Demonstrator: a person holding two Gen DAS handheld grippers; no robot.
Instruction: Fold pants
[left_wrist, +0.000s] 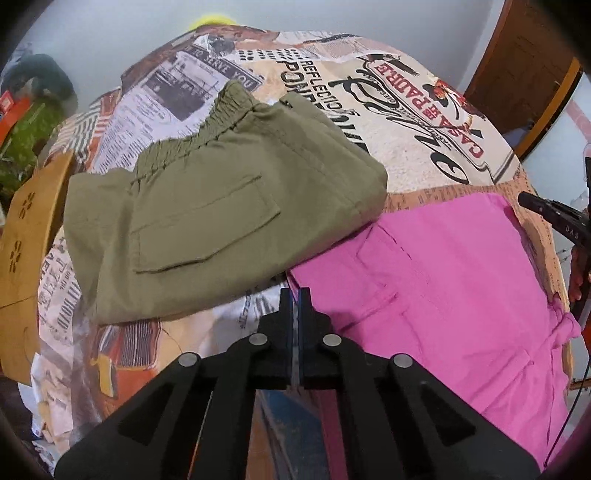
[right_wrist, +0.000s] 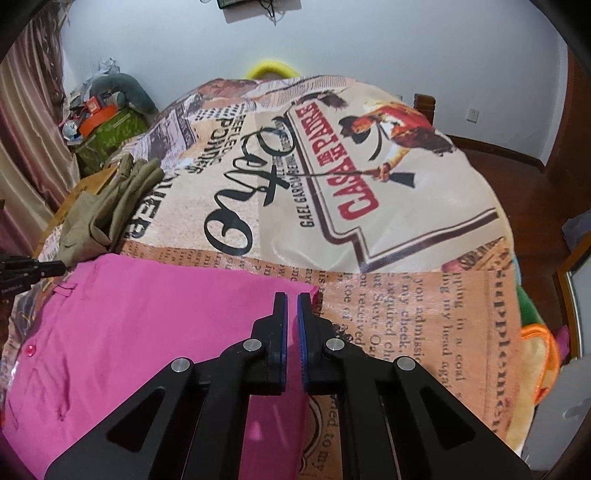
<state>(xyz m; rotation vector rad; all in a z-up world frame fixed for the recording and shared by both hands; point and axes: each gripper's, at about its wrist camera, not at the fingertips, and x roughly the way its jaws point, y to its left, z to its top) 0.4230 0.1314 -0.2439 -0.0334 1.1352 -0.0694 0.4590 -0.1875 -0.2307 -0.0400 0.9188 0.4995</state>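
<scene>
The pink pants (left_wrist: 443, 295) lie folded on the printed bedspread (left_wrist: 406, 122), also in the right wrist view (right_wrist: 147, 332). Folded olive green pants (left_wrist: 221, 206) lie beside them, overlapping their far left corner; they also show in the right wrist view (right_wrist: 107, 206). My left gripper (left_wrist: 294, 295) is shut, its tips at the pink pants' left edge, holding nothing visible. My right gripper (right_wrist: 291, 306) is nearly closed with a thin gap, empty, over the pink pants' right edge. The right gripper's tip shows in the left wrist view (left_wrist: 546, 210); the left one's in the right wrist view (right_wrist: 33, 271).
The bedspread (right_wrist: 369, 221) covers a round-looking surface. A tan cardboard piece (left_wrist: 26, 251) lies at the left. Clutter and a green bag (right_wrist: 107, 122) stand at the far left by a curtain. A wooden door (left_wrist: 524, 66) and dark wood floor are at the right.
</scene>
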